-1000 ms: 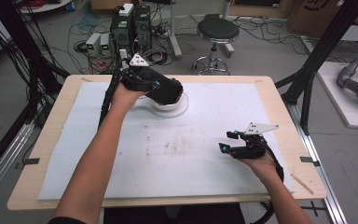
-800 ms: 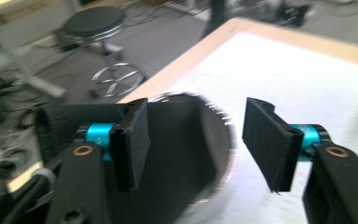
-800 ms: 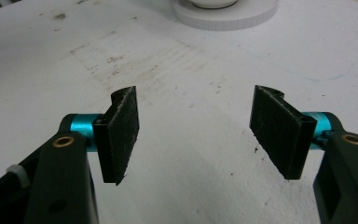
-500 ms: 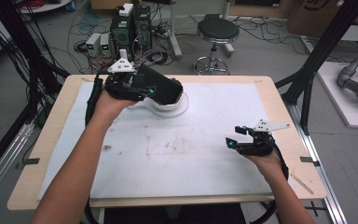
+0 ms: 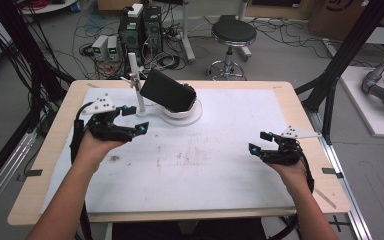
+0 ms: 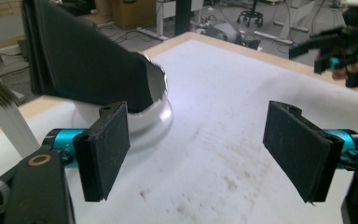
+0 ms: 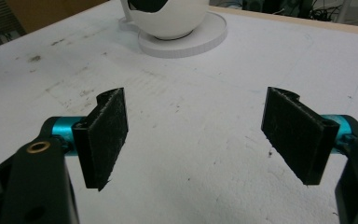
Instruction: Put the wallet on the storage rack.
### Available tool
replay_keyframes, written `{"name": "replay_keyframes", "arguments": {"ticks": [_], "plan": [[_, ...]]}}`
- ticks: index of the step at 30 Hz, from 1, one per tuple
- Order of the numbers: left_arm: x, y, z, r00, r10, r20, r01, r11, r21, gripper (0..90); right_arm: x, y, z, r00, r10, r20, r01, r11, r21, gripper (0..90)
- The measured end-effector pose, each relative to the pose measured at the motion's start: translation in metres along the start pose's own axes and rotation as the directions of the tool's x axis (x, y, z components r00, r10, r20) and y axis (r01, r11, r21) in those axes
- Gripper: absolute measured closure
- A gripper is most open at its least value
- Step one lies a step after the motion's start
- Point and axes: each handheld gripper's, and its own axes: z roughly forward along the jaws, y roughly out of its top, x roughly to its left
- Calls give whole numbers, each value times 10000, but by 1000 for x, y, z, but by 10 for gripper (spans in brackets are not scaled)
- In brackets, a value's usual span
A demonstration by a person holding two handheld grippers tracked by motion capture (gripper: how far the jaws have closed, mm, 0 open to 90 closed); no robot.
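Jaws of my left gripper (image 5: 132,120) have just been opening and stand spread with nothing between them; the black pouch (image 5: 167,91) sits ahead of them and to their left, propped in the white bowl (image 5: 182,110) on its round base. My right gripper (image 5: 262,142) is likewise spread and empty, having just been widening, the bowl well ahead of its jaws. I judge the release done; best now to back straight off without nudging the matte, soft-looking pouch. Smudges mark the pale surface (image 5: 205,165).
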Motion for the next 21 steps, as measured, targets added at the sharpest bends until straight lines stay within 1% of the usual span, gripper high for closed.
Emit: {"name": "replay_keyframes", "arguments": {"ticks": [1, 2, 3, 6, 7, 8, 9, 12, 14, 15, 18, 19, 21], "plan": [[0, -6, -1, 10000, -4, 30, 4, 10000, -5, 215, 0, 0, -1, 10000, 11, 35, -11, 10000, -29, 221], [-2, -11, -3, 9999, -117, 96, 117, 9999, -49, 208, 0, -1, -1, 10000, 30, 43, -30, 10000, -44, 220], [-2, -17, -4, 9999, -109, 110, 110, 9999, -100, 204, -1, -2, -1, 10000, 30, 47, -30, 10000, -68, 219], [-6, -32, -5, 9999, -81, 78, 81, 10000, -38, 204, -2, -3, -2, 10000, 25, 68, -24, 10000, -66, 213], [-8, -39, -5, 9999, -4, 161, 4, 10000, 38, 203, -2, -3, -2, 10000, 2, 83, -1, 10000, -93, 213], [-10, -43, -4, 9999, -27, 133, 27, 10000, 20, 203, -4, -4, -2, 10000, 16, 93, -15, 10000, -73, 211], [-11, -49, -4, 9997, -92, 210, 92, 10000, -25, 203, -4, -4, -2, 9999, 72, 105, -71, 10000, -50, 209], [-10, -57, -3, 9995, -199, 244, 196, 9997, 126, 179, -6, -5, -2, 9999, 102, 122, -101, 9999, -42, 203], [-11, -68, -4, 9987, -506, 26, 506, 9987, 21, 164, -6, -6, -3, 9996, 258, 102, -257, 9997, -49, 200], [-11, -72, -3, 9985, -549, -56, 549, 9985, 57, 159, -7, -6, -3, 9998, 166, 107, -165, 9998, -80, 200], [-10, -81, 0, 9979, -645, -59, 646, 9977, 202, 159, -7, -7, -4, 9997, 165, 154, -165, 9999, -1, 200], [-9, -83, 1, 9974, -723, -25, 723, 9972, 190, 159, -8, -8, -5, 9998, 112, 176, -112, 9999, 32, 200], [-8, -84, 2, 9978, -669, -21, 669, 9975, 210, 159, -8, -9, -6, 9997, 86, 233, -89, 9999, 126, 200]]}}
